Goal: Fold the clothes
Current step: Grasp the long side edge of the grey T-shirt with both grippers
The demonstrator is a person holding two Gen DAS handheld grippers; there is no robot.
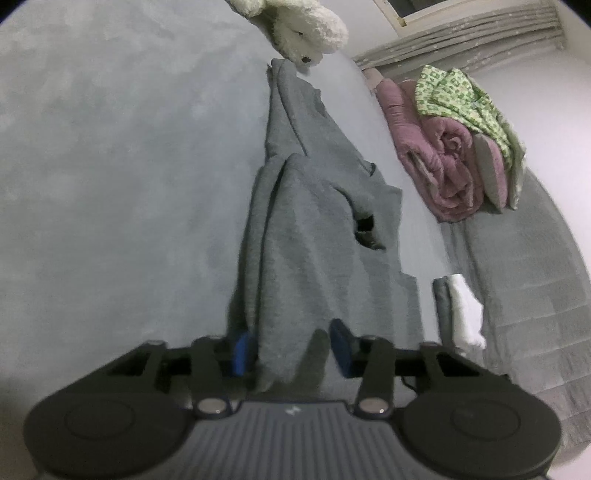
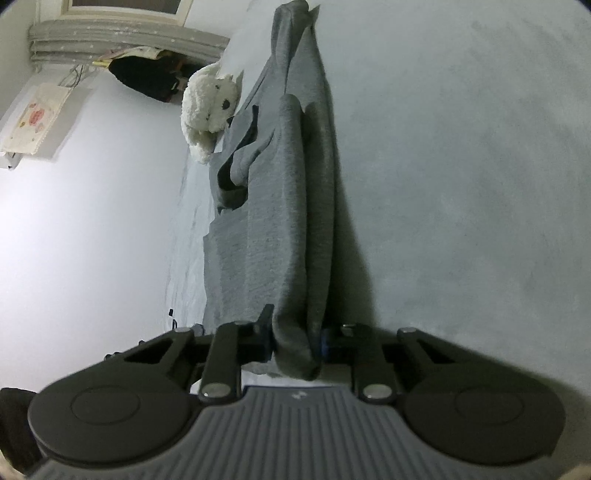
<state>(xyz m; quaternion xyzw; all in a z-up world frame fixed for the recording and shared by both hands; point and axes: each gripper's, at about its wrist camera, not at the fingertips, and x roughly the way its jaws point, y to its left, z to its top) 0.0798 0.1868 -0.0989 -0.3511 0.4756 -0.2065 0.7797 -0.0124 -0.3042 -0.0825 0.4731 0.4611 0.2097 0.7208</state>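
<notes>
A grey garment (image 1: 306, 221) lies in long folds on the pale grey bed (image 1: 110, 166), running away from me. Its near end sits between the blue pads of my left gripper (image 1: 291, 347). The left pad touches the cloth and a dark gap shows beside the right pad. In the right wrist view the same garment (image 2: 273, 221) stretches up the bed (image 2: 461, 184). A bunched fold of its near end is pinched between the pads of my right gripper (image 2: 295, 339), and the cloth hangs down behind them.
A white plush toy (image 1: 306, 26) (image 2: 210, 110) lies at the garment's far end. A rolled pink blanket (image 1: 443, 155) topped by a green patterned cloth (image 1: 461, 96) sits to the right. Small folded white and grey cloths (image 1: 461, 310) lie nearby. A white wall (image 2: 92, 240) borders the bed.
</notes>
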